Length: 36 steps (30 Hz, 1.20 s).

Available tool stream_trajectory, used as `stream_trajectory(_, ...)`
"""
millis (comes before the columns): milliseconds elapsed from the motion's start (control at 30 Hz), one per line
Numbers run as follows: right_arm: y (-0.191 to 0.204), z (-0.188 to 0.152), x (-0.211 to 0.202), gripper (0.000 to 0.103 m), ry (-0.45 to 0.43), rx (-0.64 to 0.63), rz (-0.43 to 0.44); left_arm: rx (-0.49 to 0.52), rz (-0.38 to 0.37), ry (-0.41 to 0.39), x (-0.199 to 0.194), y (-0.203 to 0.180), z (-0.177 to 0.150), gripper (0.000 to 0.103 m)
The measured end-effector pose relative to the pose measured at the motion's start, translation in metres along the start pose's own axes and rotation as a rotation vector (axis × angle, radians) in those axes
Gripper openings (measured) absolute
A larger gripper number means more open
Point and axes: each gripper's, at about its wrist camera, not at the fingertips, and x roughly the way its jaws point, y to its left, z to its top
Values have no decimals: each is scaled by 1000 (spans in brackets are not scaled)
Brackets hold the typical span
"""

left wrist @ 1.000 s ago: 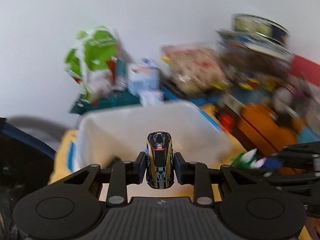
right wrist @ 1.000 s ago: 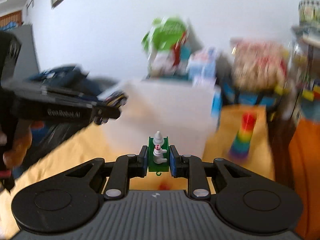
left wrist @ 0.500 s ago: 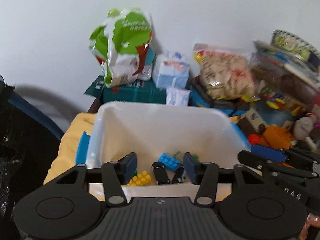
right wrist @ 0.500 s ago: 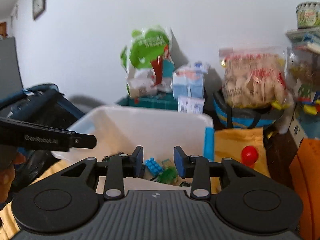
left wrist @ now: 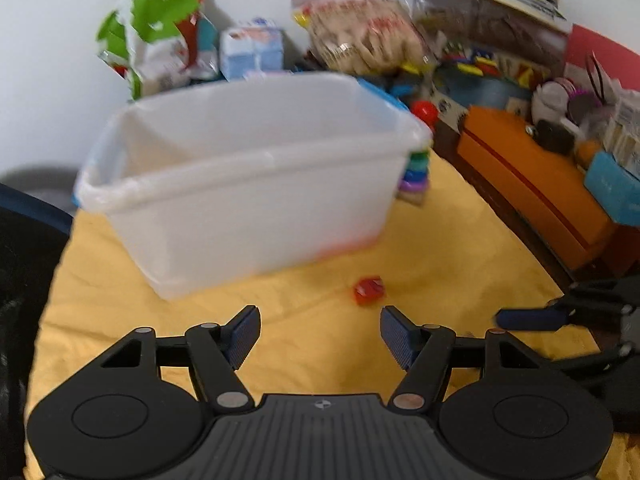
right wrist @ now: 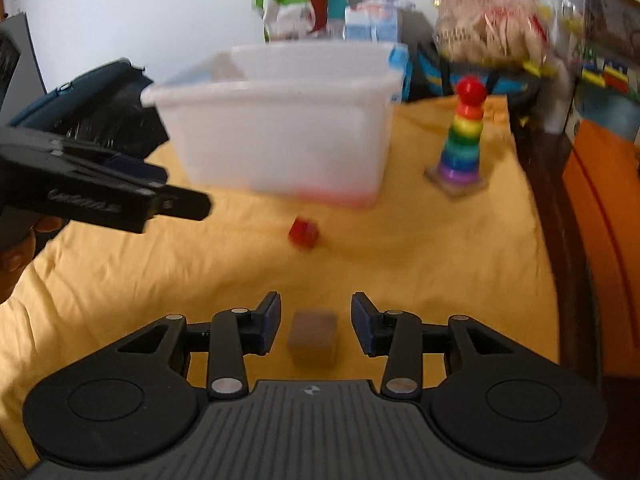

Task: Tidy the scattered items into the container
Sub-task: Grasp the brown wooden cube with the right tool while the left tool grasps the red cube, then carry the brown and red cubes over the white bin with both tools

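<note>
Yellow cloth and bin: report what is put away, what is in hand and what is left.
Done: cannot confirm, since the white bin hides its contents from this angle. In hand: nothing; the left gripper and right gripper have just been opening, and the right one straddles a brown block without touching. Left: that block and the red block.

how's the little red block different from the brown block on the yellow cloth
The red block is bright red and lies out in the open, nearer the white container; the brown block is dull brown and sits between the open fingers of the right gripper, untouched. The brown block looks larger, though it is closer to the camera. Both are small blocks lying loose on the yellow cloth, outside the container.
</note>
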Motion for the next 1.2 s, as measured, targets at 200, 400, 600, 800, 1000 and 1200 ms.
stream_trajectory(200,8,-9,30,42,30,-5,-58,-21,-3,27,22,-16,5,70)
stream_trajectory(400,2,-24,18,32,59,8,-72,-75,-26,71,55,-31,15,70)
stream_trajectory(600,-5,-40,3,33,77,59,-91,-35,19,111,90,-46,18,59)
stream_trajectory(800,-5,-50,-5,33,81,72,-110,90,38,111,105,-56,10,22)
stream_trajectory(1000,0,-52,1,35,93,42,-124,157,-25,89,72,-56,1,22)
stream_trajectory(1200,1,-54,1,33,84,13,-122,80,-71,65,21,-29,-17,22)
